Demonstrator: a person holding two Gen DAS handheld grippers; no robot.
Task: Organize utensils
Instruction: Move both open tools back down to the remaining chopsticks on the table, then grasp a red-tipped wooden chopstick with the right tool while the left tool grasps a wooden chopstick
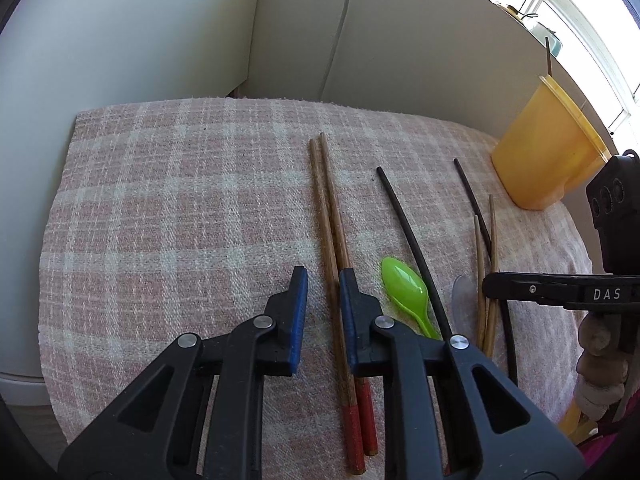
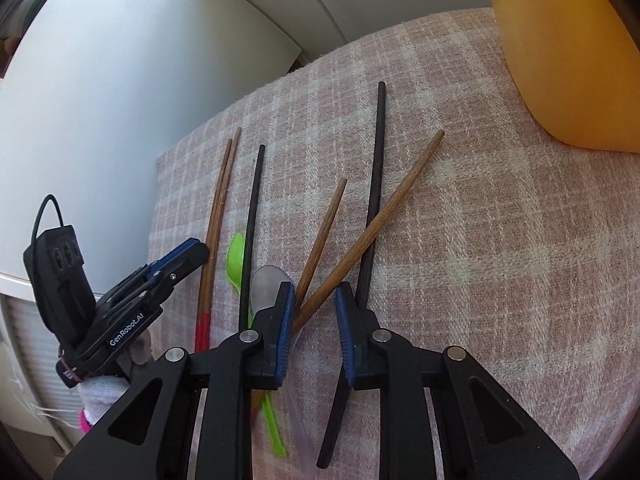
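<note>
Red-tipped chopstick pair (image 1: 334, 240): lying side by side on the plaid cloth (image 1: 180, 200) over the tabletop, long axis running away from the left camera, red ends near, thin tips far. The two sticks touch along most of their length.

Black chopstick (image 1: 412, 248): just right of the pair, roughly parallel, leaning slightly left at its far end. Second black chopstick (image 1: 474, 200) further right, same general heading. In the right wrist view this second one (image 2: 374, 184) runs nearly straight away from the camera.

Two plain brown chopsticks (image 2: 372, 232): in the right wrist view they fan apart, near ends close together, far tips splayed to the right. The longer one crosses over the second black chopstick.

Green spoon (image 1: 404, 284): bowl facing up, between the red-tipped pair and the first black chopstick; handle points back toward the camera. A clear spoon (image 2: 270, 284) lies just right of it, bowl far, handle near.

Left hand-held gripper (image 1: 323, 300): jaws spread, holding nothing; the red-tipped pair lies in the gap between them, close to the right finger. Cannot tell whether the fingers touch the cloth.

Right hand-held gripper (image 2: 315, 312): jaws spread, nothing pinched; the near ends of the brown chopsticks run into the gap, by the left finger.

Yellow cup (image 1: 548, 148): upright at the far right of the cloth, one dark stick (image 1: 549, 56) standing in it, poking above the rim.
</note>
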